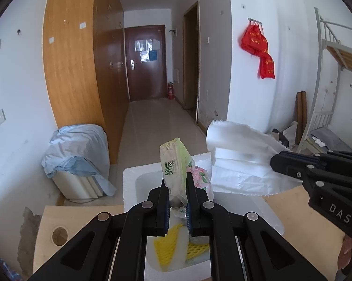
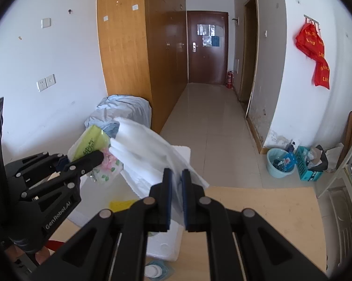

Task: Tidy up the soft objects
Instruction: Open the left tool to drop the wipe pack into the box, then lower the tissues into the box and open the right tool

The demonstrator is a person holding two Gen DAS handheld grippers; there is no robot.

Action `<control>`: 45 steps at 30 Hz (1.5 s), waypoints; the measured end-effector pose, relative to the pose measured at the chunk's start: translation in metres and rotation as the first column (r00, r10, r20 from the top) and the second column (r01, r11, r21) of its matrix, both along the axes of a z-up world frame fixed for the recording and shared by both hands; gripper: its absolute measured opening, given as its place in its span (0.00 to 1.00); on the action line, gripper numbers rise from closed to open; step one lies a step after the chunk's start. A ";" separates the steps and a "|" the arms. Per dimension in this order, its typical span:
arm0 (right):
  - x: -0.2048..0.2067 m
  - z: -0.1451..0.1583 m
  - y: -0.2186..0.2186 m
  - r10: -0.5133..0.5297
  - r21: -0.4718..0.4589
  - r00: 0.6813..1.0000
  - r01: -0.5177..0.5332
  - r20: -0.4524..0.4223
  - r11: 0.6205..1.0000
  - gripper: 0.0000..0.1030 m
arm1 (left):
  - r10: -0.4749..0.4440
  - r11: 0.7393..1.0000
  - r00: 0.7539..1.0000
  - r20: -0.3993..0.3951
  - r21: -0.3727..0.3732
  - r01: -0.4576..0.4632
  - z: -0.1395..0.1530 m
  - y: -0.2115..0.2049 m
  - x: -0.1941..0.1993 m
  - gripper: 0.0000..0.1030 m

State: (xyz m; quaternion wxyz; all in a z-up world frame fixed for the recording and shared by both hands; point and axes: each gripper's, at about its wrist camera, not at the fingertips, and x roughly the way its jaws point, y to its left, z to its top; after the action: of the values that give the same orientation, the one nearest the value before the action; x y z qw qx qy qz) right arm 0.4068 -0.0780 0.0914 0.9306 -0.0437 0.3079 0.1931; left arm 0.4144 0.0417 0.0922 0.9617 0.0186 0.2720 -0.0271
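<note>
My left gripper [image 1: 177, 201] is shut on a green-and-white tissue pack [image 1: 173, 164] and holds it upright above a white foam box [image 1: 129, 180]. The pack also shows in the right wrist view [image 2: 89, 144], with the left gripper [image 2: 91, 159] around it. My right gripper [image 2: 176, 187] is shut on a white woven bag [image 2: 150, 149] and holds it in the air over the box. The bag [image 1: 236, 159] and right gripper [image 1: 281, 161] show at the right of the left wrist view. A floral pack [image 1: 200, 175] and yellow foam netting [image 1: 169, 243] lie in the box.
The box sits on a light wooden table [image 2: 269, 213] with a round hole [image 1: 59, 235]. A covered appliance [image 1: 77, 154] stands left against the wall. A blue basin [image 2: 280, 162] and a teal carton [image 2: 304, 167] sit on the floor right.
</note>
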 end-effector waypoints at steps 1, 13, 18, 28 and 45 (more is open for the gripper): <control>0.000 -0.001 0.001 0.001 0.000 1.000 -0.001 0.000 1.000 0.10 | -0.002 1.000 1.000 -0.001 0.000 0.002 0.000 0.001 0.001 0.11; -0.003 0.000 0.001 0.004 0.000 1.000 -0.004 0.008 1.000 0.10 | -0.033 0.999 0.999 0.013 0.017 0.032 0.003 -0.002 -0.003 0.13; -0.004 0.000 -0.002 -0.001 0.006 1.000 0.001 0.013 1.000 0.10 | -0.027 0.999 1.000 0.005 0.019 0.027 0.001 -0.003 -0.003 0.33; -0.005 0.001 -0.002 0.002 0.011 1.000 -0.002 0.012 1.000 0.10 | -0.002 0.999 0.999 0.034 0.036 0.001 0.003 0.000 -0.012 0.68; -0.003 0.000 0.013 0.063 0.005 0.998 -0.063 0.003 0.998 0.10 | 0.067 0.997 0.995 0.075 0.030 -0.070 0.010 0.020 -0.033 0.79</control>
State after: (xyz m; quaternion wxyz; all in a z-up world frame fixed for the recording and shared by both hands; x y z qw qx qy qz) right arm 0.4043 -0.0653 0.0913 0.9245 -0.0511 0.3046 0.2232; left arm 0.3814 0.0619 0.1023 0.9710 0.0256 0.2374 0.0110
